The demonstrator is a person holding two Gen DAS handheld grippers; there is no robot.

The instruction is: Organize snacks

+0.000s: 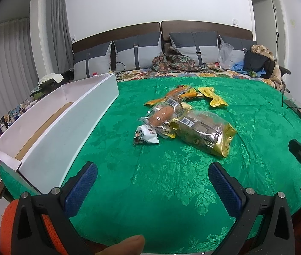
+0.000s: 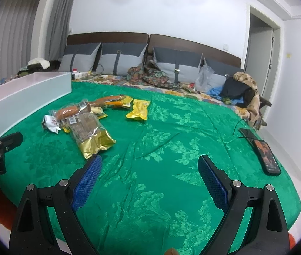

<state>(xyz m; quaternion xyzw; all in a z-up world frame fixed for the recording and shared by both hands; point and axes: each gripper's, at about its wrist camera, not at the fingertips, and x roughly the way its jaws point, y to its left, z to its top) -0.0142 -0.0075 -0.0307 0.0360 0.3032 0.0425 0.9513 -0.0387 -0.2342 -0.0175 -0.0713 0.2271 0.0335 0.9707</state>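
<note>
Both the left tongs (image 1: 153,182) and right tongs (image 2: 150,175) gape wide, holding nothing. The snack packets (image 1: 184,123) lie heaped on the green bedspread (image 1: 171,180) ahead of them. A white box (image 1: 65,127) sits left of the left tongs.

Green floral bedspread (image 2: 161,148) covers the bed, creased in places; four grey cushions (image 1: 137,51) stand upright against the brown headboard (image 1: 203,26); patterned cloth (image 1: 176,61) lies bunched before them; clear plastic bag (image 2: 203,78) stands beside a black bag (image 2: 235,91); a phone (image 2: 267,157), screen lit, lies at the right edge; grey curtains (image 1: 56,27) hang at left.
</note>
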